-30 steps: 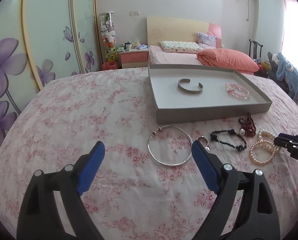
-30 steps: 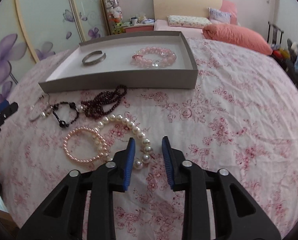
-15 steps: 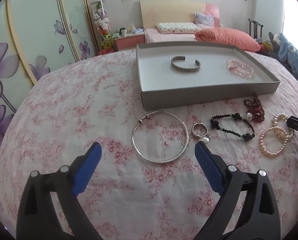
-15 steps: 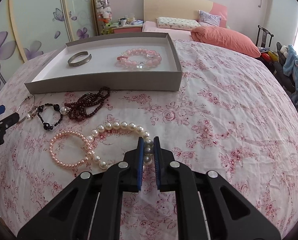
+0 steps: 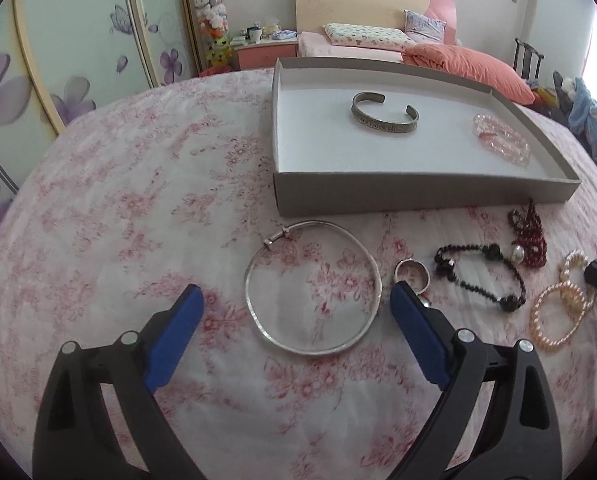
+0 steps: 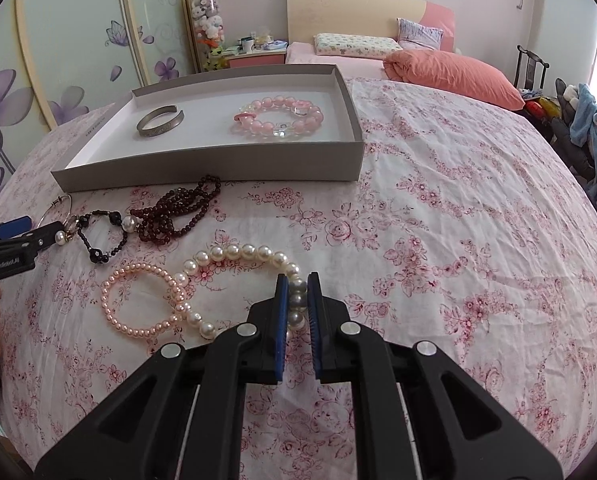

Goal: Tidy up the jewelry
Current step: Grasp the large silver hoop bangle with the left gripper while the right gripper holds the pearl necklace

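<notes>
My right gripper [image 6: 297, 300] has its jaws clamped on the white pearl bracelet [image 6: 234, 253] lying on the bed beside the tray [image 6: 214, 166], left gripper [image 5: 294, 302] gaping wide; I should lift slowly, clearing the touching pink bracelet [image 6: 138, 300].

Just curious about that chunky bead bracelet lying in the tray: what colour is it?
Pale pink bead bracelet, with a few clear beads; the right wrist view shows it best.

The right gripper [image 6: 297, 298] has closed onto the white pearl bracelet [image 6: 234, 254].
</notes>
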Demonstrator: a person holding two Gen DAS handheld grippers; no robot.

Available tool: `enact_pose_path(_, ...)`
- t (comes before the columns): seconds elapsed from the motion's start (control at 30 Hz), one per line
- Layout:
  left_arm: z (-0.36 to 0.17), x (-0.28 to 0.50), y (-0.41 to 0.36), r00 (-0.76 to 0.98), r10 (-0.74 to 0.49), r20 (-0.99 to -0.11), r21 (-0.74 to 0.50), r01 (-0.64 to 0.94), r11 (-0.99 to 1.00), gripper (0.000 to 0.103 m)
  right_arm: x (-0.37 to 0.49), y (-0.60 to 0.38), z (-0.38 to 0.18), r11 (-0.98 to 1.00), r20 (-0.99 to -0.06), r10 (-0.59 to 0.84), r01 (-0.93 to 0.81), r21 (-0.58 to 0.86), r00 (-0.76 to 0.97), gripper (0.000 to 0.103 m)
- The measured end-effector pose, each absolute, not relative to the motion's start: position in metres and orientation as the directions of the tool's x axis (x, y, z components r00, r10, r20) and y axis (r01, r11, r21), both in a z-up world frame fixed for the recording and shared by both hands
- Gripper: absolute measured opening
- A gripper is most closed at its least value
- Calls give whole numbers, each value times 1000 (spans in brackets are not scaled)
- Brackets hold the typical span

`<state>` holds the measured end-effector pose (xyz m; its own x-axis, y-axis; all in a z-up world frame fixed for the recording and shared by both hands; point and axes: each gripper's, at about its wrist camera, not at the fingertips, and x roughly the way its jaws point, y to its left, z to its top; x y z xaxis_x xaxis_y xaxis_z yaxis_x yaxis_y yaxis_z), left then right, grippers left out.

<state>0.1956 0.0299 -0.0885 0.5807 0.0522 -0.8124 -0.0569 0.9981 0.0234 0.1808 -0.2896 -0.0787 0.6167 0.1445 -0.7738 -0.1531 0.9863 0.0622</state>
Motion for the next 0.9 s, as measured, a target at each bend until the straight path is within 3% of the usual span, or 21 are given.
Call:
enact_pose_path(0.77,-89,203,26,580,41,-813,23,-39,999,92,181,-294,-78,984,-774,164,-151,89,611,12)
enact_pose_path(0.9,-89,204,24,584,35,-811,22,-30,999,87,181,-294,-78,985,-774,164,-151,89,612,12)
